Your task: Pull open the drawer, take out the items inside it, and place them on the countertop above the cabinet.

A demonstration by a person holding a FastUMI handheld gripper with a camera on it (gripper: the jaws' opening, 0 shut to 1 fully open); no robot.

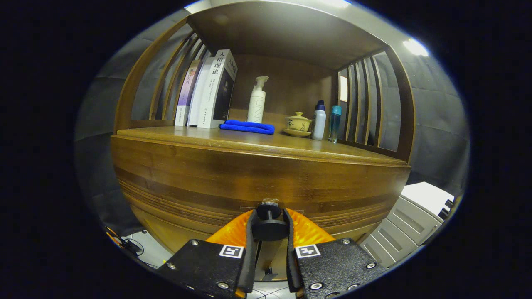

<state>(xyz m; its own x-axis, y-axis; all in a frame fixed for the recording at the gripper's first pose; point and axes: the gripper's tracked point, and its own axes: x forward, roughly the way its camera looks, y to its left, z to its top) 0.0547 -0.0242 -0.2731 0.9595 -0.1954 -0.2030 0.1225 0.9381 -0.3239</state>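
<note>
The tall white-spined book (pixel 216 89) standing on the wooden worktop (pixel 257 143) carries large black Chinese characters reading 人格理论 down its spine. The white pump bottle (pixel 256 104) bears faint grey vertical lettering, too blurred to read.

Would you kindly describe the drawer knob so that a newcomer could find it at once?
Start at the wooden cabinet whose countertop carries books, a blue cloth and bottles. Move down its front to the drawer front. There the black knob sits between the gripper jaws, which are closed on it; it is the only dark round thing on the brown wood.
</note>
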